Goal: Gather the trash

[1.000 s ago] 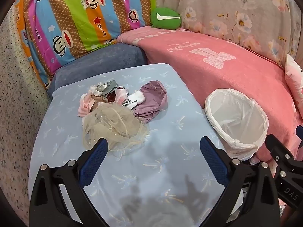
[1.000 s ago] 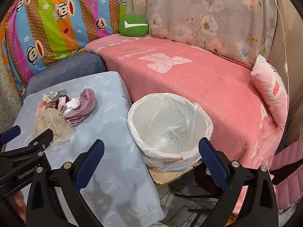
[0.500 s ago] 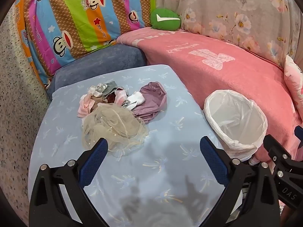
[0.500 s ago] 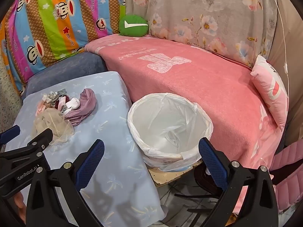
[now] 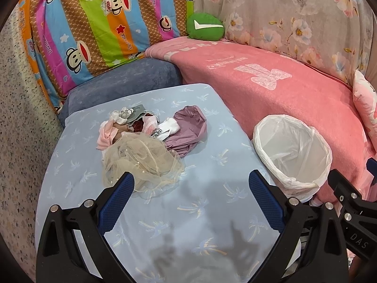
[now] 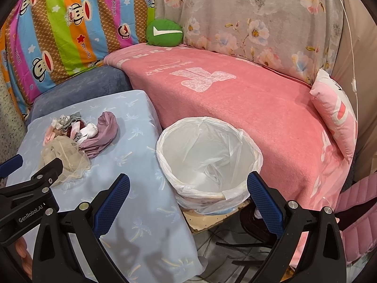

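Trash is still waiting: you are holding the left gripper (image 5: 190, 188) spread wide and empty just short of the beige netting (image 5: 141, 162), and the right gripper (image 6: 188, 188) spread empty over the lined bin (image 6: 207, 160). Beyond, the rag pile (image 5: 162, 125) is lying untouched on the blue table (image 5: 200, 212); nothing is sitting in the bin.

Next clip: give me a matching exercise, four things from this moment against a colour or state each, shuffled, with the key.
Things:
1. trash bin
2. tulle bundle
3. round cushion
4. left gripper

States:
A. green, with a white mark
B. open, holding nothing
C. lined with a white bag, nothing in it
D. beige, nearest piece of the pile on the blue cloth

Pairs: 1-C, 2-D, 3-A, 4-B
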Demonstrator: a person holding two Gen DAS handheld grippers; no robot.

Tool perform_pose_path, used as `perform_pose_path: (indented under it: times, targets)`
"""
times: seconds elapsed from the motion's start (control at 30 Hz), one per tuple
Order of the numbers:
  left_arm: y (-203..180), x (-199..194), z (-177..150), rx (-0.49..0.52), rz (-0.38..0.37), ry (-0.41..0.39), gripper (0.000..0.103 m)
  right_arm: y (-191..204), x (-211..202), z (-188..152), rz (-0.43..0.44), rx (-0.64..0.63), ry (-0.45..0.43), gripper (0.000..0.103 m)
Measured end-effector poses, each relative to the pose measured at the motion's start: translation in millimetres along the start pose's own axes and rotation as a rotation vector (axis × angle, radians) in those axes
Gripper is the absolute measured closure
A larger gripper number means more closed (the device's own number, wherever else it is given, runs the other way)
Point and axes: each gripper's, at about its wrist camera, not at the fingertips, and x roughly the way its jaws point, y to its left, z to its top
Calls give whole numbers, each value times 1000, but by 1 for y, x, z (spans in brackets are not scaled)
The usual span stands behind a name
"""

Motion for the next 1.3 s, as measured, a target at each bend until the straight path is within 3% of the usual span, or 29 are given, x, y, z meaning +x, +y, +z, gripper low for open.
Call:
perform_pose_path:
  times: [1.3]
  targets:
    - [0,0,-4,7,-6,-7,9,-3,-3,2,-3,12,-13,7]
